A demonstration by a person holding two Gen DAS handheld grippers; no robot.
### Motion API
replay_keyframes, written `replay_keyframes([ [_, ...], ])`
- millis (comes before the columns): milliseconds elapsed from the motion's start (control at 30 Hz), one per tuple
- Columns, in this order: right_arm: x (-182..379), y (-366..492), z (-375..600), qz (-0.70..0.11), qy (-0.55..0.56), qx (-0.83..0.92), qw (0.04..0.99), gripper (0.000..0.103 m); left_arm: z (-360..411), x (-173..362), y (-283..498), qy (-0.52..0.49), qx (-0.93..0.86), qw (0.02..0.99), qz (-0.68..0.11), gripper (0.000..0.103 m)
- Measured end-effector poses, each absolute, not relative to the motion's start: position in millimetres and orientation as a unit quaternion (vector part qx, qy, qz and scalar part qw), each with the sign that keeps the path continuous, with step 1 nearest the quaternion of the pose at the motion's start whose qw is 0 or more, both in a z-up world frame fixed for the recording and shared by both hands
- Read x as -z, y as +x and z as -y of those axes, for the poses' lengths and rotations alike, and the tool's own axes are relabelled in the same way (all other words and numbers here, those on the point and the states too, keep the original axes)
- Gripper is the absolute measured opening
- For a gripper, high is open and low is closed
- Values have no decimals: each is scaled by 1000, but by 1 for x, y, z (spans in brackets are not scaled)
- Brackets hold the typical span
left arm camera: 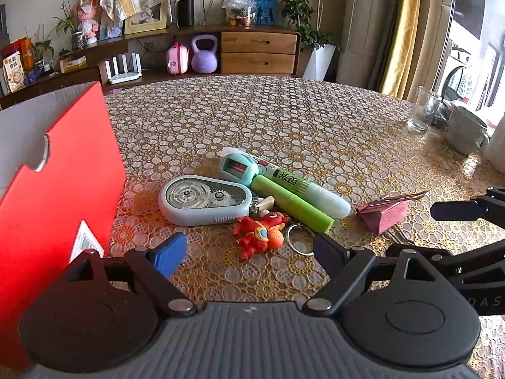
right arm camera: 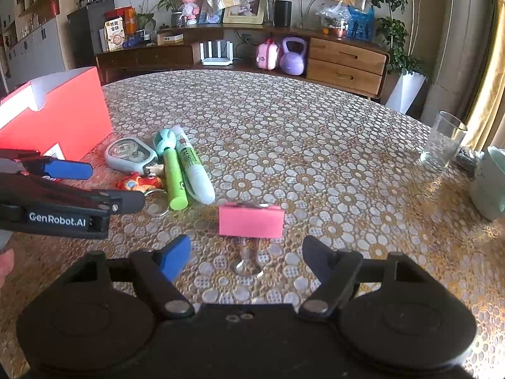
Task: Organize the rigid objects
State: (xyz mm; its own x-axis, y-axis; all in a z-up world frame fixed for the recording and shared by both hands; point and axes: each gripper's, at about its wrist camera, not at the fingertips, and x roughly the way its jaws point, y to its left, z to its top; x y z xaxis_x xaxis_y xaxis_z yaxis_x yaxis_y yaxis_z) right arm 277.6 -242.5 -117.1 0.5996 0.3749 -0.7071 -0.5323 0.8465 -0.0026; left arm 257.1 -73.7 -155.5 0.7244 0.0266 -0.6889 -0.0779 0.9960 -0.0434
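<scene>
Patterned lace-print cloth covers the round table (left arm camera: 284,120), behind which a wooden sideboard (left arm camera: 258,52) is seen against the wall. At the far left of the table a red box (left arm camera: 56,183) is stood with its lid raised. Just to its right a cluster of small objects is gathered: a pale blue correction-tape dispenser (left arm camera: 202,200), a red toy keychain (left arm camera: 258,235) with its ring, a green marker (left arm camera: 293,203) and a pale green glue stick (left arm camera: 303,186), the last two laid side by side and touching. The left gripper (left arm camera: 249,249) is held low in front of this cluster, its jaws spread wide, with nothing gripped between them. Further right, apart from the cluster, a pink binder clip (right arm camera: 251,221) is set on the cloth with its wire handles toward the right gripper (right arm camera: 246,260), whose jaws are parted on either side of those handles without touching them. At the far right edge a drinking glass (right arm camera: 443,140) and a pale mug (right arm camera: 489,183) are placed.
</scene>
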Motion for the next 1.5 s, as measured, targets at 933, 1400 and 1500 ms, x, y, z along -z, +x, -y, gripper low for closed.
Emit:
replay_keyframes([
  [933, 125, 294, 227, -366, -92, -218, 900, 48, 81, 168, 267, -13, -3, 936, -352, 40],
  [1400, 86, 247, 241, -348, -68, -229, 906, 48, 73, 150, 238, -15, 7, 937, -349, 15],
  [1500, 77, 236, 243, -345, -66, -233, 907, 48, 72, 144, 229, -21, 14, 936, -352, 7],
])
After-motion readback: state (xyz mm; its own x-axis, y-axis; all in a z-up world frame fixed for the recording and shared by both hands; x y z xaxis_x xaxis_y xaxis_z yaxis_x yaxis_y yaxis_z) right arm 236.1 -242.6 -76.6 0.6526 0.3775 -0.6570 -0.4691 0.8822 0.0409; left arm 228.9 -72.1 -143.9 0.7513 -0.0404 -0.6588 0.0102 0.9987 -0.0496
